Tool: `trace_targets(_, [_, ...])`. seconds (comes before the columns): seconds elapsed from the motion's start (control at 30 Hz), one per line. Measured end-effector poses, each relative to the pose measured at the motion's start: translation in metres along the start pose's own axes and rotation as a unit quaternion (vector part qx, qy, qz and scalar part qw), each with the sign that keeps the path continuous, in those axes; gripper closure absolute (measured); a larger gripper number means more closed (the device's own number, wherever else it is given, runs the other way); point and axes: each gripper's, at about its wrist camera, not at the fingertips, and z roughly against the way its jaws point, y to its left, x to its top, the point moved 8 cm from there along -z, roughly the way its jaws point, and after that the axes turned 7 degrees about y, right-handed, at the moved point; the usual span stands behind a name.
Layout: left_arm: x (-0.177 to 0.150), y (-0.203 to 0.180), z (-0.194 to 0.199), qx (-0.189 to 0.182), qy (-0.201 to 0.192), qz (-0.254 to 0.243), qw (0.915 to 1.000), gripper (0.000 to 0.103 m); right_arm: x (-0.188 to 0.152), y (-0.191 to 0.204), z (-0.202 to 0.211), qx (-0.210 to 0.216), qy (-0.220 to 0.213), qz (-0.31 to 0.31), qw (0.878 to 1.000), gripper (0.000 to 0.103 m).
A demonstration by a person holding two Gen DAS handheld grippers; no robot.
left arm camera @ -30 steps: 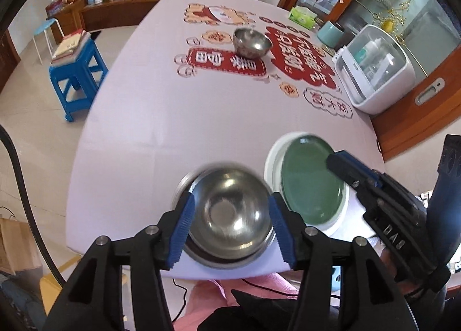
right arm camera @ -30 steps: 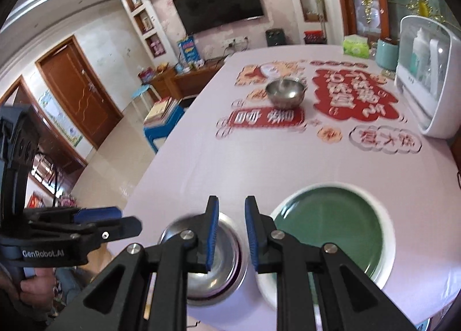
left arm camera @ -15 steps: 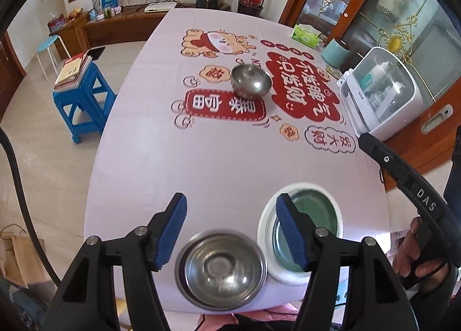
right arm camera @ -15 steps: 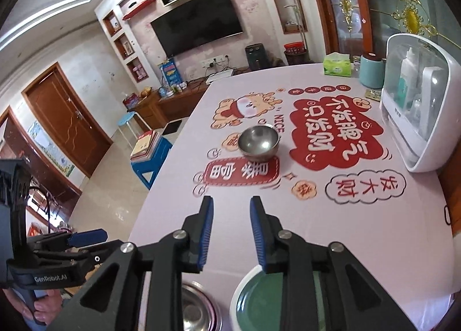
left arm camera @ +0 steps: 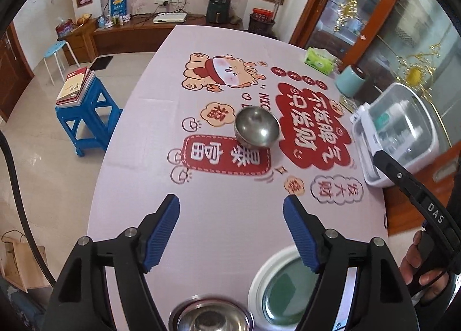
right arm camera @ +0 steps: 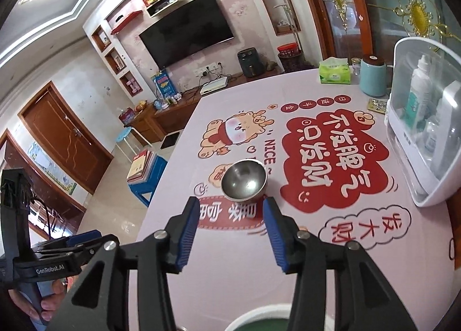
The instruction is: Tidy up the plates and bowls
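Sitting upright mid-surface on the printed cloth: far steel bowl (left arm camera: pixel 257 127), well apart from the near pair. Looks light, rigid, polished and slippery; best taken across the rim, one pad inside, one outside. Near edge: second steel bowl (left arm camera: pixel 210 316), just left of green plate (left arm camera: pixel 283 292) with white rim, likely ceramic, heavier and chippable. Left gripper (left arm camera: pixel 231 233) spread wide, just been opening, nothing between jaws. Right gripper (right arm camera: pixel 231 235) parted moderately, also just been opening, empty, aimed toward far bowl. Beyond, at right: white storage box (right arm camera: pixel 426 129).
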Motion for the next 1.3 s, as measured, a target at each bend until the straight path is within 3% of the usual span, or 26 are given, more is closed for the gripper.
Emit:
trace_targets(0.23, [0.038, -0.002, -0.049, 0.013, 0.026, 0.019, 0.9994, 0.028, 0.021, -0.026, -0.048, 0.021, 0.021, -0.021, 0.999, 0.057])
trace_targets(0.57, [0.061, -0.012, -0.122, -0.025, 0.053, 0.052, 0.9969, 0.026, 0.023, -0.049, -0.108, 0.066, 0.04, -0.049, 0.996, 0.056])
trace_targets(1.0, [0.08, -0.013, -0.201, -0.068, 0.049, 0.109, 0.9905, 0.026, 0.014, -0.075, -0.172, 0.112, 0.051, -0.106, 0.987, 0.056])
trace_targets(1.3, [0.091, -0.01, -0.241, -0.077, 0.039, 0.13, 0.9877, 0.026, 0.004, -0.081, -0.206, 0.125, 0.072, -0.126, 0.981, 0.056])
